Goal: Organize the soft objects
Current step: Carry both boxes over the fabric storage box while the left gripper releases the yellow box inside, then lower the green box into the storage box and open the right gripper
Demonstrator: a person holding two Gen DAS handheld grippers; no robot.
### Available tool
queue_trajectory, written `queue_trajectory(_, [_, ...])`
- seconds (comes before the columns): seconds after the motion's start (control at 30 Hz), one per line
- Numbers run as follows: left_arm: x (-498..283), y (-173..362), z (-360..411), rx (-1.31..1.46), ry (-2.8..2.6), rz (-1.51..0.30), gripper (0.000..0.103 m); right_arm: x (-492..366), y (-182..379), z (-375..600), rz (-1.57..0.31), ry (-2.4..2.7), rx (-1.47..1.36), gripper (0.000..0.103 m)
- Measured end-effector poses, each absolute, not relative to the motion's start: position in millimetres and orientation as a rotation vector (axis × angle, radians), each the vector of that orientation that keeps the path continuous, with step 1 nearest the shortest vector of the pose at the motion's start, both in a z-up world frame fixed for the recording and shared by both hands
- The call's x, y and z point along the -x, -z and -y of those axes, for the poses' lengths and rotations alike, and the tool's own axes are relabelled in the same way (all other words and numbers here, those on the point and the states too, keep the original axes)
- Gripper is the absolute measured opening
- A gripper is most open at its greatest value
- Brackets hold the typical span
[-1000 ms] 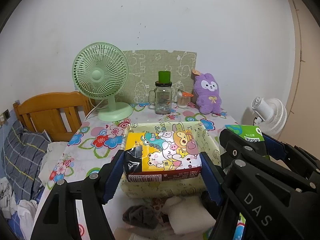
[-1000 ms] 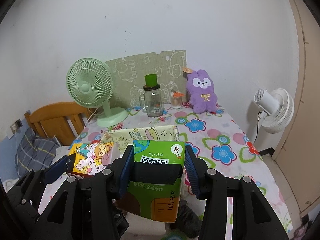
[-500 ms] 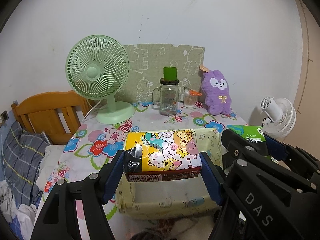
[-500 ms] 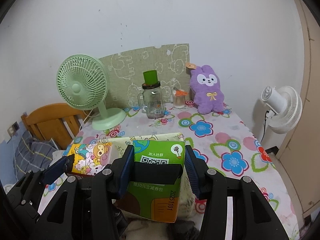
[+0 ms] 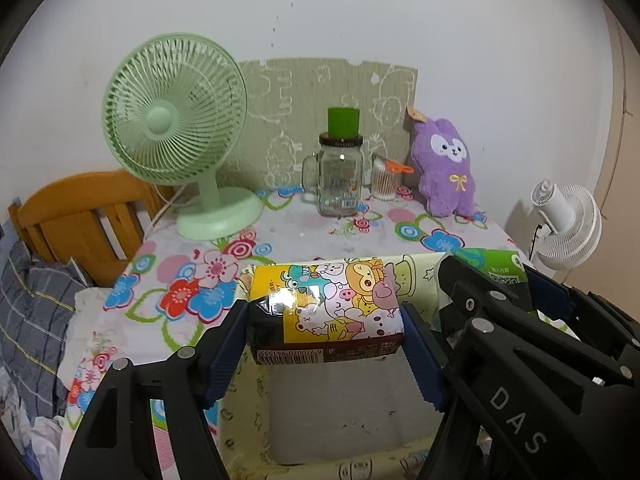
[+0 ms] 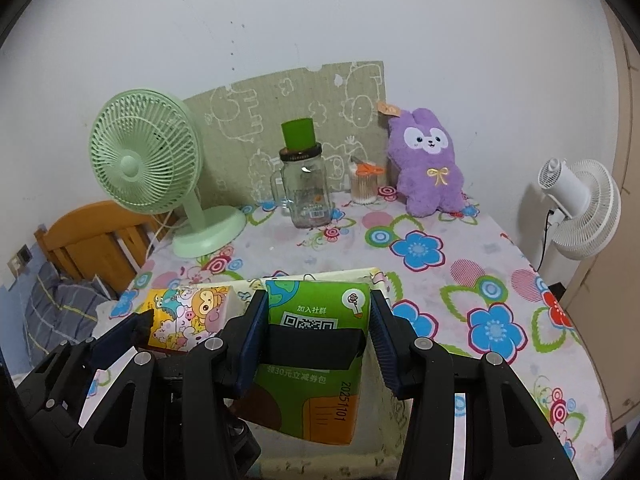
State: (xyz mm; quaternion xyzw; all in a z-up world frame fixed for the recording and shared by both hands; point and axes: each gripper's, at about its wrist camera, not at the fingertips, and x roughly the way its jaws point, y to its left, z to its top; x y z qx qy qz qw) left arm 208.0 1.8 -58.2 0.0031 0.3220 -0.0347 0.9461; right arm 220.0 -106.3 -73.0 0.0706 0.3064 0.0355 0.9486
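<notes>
My left gripper [image 5: 324, 316] is shut on a cartoon-printed tissue pack [image 5: 324, 312] and holds it above the open pale yellow fabric storage box [image 5: 332, 412]. My right gripper [image 6: 318, 320] is shut on a green tissue pack [image 6: 316, 356], held over the same box [image 6: 380, 436] beside the left one. The cartoon pack also shows in the right wrist view [image 6: 188, 316], and the green pack in the left wrist view [image 5: 496, 268]. The box's grey bottom looks bare where it shows.
On the flowered tablecloth [image 6: 440, 272] at the back stand a green desk fan [image 5: 176, 136], a glass jar with a green lid [image 5: 340, 172], a small cup [image 5: 384, 180] and a purple plush rabbit [image 5: 446, 168]. A white fan [image 6: 576, 208] stands right, a wooden chair [image 5: 76, 216] left.
Both grippers have moved forward over the table with their packs. The box has come under them and the socks at the near edge have left the view.
</notes>
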Motion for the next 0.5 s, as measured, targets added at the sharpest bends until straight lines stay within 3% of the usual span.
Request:
queue_trajectory(0.23, [-224.2,76.0,-6.9,0.019,0.073,-0.715,0.089,-238.6,90.0,103.4,-0.667,-0.064,-0.128,0.052])
queue_trajectory(0.5, [-234.4,81.1,-4.1,-0.014,0.096,-0.725,0.089,-252.5,100.5,102.2,-0.698,-0.058,-0.123,0.052])
